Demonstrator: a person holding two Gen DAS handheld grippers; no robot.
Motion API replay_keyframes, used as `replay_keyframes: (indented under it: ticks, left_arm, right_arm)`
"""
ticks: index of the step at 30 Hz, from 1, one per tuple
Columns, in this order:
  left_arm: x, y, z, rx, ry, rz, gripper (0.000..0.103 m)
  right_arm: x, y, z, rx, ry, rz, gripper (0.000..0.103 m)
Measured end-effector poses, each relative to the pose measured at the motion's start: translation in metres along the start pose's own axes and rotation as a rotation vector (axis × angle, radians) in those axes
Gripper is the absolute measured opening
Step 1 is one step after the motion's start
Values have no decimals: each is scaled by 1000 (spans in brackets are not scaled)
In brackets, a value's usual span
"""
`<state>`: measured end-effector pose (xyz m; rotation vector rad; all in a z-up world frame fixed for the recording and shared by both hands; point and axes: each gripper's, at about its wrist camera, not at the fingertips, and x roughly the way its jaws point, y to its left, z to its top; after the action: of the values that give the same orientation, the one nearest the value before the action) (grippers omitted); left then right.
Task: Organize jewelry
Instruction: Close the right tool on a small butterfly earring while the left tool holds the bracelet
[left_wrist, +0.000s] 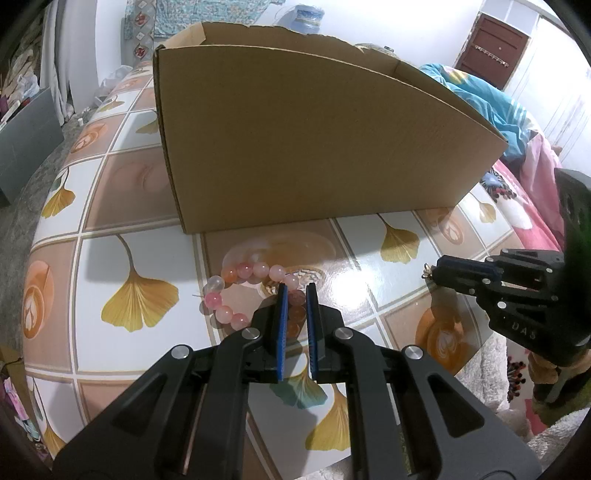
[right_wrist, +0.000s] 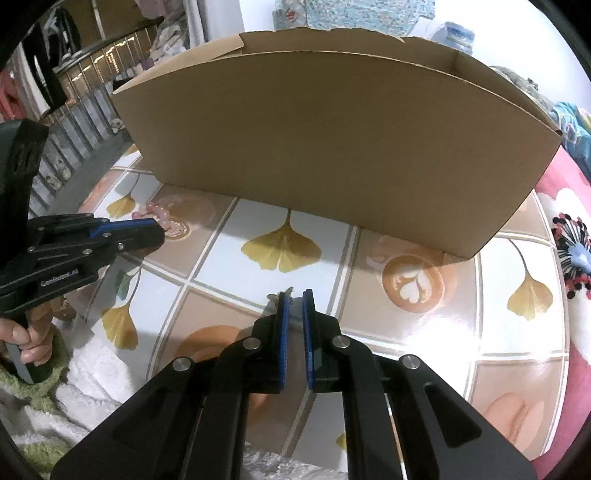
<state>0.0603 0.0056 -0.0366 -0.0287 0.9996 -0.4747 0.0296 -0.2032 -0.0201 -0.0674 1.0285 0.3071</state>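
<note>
Nearest you, your left gripper (left_wrist: 296, 291) has its jaws clamped on the pink bead bracelet (left_wrist: 236, 291); the blue pads pinch one bead at the loop's right side, and the other beads curl away toward ten o'clock, lying on the desk (left_wrist: 129, 258). The desk's covering shows tiles printed with ginkgo leaves and latte cups.

Your right gripper (right_wrist: 294, 295) has its jaws drawn nearly together on a small metal piece of jewelry (right_wrist: 275, 300) at the tips; its exact kind is too small and hidden to tell. In the left wrist view that same gripper comes in from three o'clock, with a little gold ring (left_wrist: 427, 269) poking out past its tips. In the right wrist view your left hand (right_wrist: 31, 343) grips the other tool's handle at nine o'clock, above a fluffy white and green sleeve (right_wrist: 55, 384).

Farther on, at twelve o'clock, an open cardboard box (left_wrist: 314, 147) stands on the desk, its near wall just beyond the bracelet.
</note>
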Motion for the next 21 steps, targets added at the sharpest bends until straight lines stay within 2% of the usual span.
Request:
replay_keyframes:
  ticks: [7,8,10,11,18,21]
  left_arm:
    - [0,0,0,0,0,1,9]
    - [0,0,0,-1,0,1,9]
    - [0,0,0,1,-1,1,9]
    - [0,0,0,2,-1,2,9]
    - [0,0,1,2,0,3,9]
    - [1,0,1,3,0,2,9]
  right_arm:
    - [-4,-4,1,35,-25,23,9]
    - [-4,-5,1,45,-28,31,11]
    - [-5,-5,2,58,-32,34,24]
    - [-5,-6,2,68,-38,36,25]
    - [6,5,3,85,-35,20,25]
    - [6,11,3,76,-44,-14,25]
